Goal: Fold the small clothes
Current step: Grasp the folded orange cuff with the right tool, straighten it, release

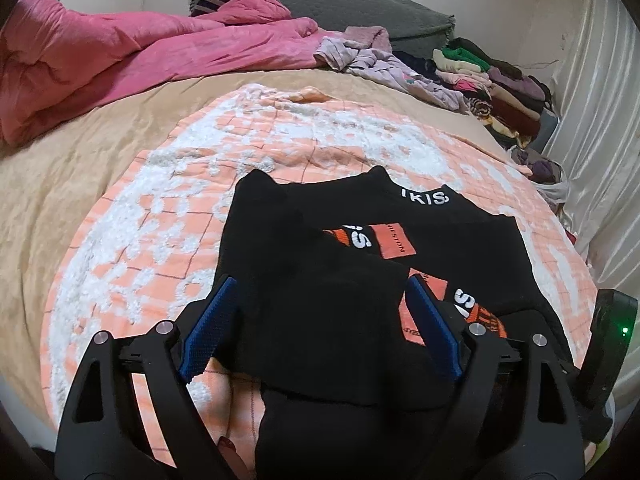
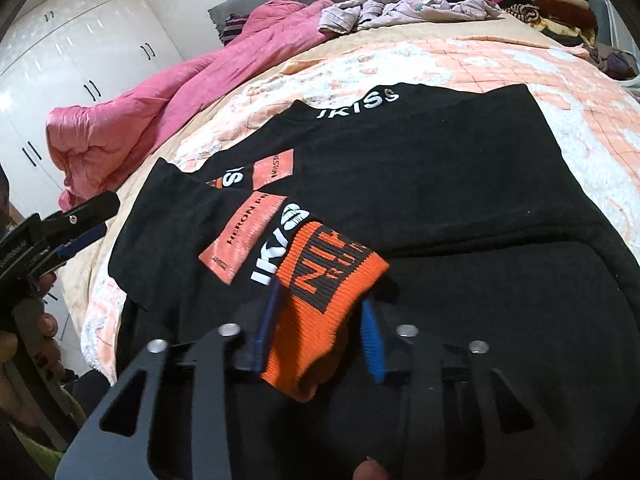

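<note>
Where lower frame shows fingers: right gripper (image 2: 320, 332), fingers apart astride orange cuff (image 2: 332, 280), unclamped; left gripper (image 1: 320, 320), fingers apart around black sleeve fold (image 1: 320, 312). Beyond, mid-frame: black sweater (image 2: 420, 168), flat on bed blanket (image 1: 160, 216), collar farthest.

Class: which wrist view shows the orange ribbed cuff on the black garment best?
The right wrist view: the orange ribbed cuff fills the centre, its black lettering visible, between the right gripper's fingers. The left wrist view shows only a sliver of it, behind a finger.
</note>
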Demonstrator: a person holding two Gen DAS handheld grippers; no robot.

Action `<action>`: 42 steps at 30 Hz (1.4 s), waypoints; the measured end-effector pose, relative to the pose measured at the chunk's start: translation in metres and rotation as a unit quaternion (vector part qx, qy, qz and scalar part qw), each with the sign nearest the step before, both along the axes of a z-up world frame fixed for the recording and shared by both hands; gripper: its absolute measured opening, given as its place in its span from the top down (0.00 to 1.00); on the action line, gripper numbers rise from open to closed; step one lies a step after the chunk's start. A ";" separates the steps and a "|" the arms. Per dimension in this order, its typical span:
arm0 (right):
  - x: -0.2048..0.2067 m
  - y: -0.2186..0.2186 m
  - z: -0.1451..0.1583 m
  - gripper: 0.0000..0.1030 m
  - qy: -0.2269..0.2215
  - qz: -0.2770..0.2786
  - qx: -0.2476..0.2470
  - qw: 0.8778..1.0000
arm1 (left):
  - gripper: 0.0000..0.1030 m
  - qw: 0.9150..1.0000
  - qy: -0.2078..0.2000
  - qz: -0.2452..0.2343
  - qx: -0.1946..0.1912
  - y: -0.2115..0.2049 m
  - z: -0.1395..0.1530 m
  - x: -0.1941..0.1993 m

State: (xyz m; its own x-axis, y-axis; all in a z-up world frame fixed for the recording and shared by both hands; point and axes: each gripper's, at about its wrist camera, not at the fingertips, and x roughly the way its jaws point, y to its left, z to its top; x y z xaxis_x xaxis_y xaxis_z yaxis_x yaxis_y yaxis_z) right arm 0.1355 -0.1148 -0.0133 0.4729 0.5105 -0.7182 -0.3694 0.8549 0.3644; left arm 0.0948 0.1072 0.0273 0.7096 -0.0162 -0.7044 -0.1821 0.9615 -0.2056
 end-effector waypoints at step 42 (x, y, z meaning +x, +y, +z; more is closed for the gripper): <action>0.064 -0.079 0.054 0.92 -0.143 -0.067 -0.068 0.985 | 0.20 0.998 -0.003 -0.032 0.044 -0.027 0.001 0.037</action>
State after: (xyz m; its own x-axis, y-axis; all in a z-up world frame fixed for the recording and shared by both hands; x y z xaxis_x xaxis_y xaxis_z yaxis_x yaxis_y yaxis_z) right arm 0.1996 -0.1938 0.0407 0.7221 0.3382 -0.6035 -0.3215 0.9365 0.1400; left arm 0.1315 0.0805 0.0279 0.7138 -0.0002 -0.7004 -0.1179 0.9857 -0.1204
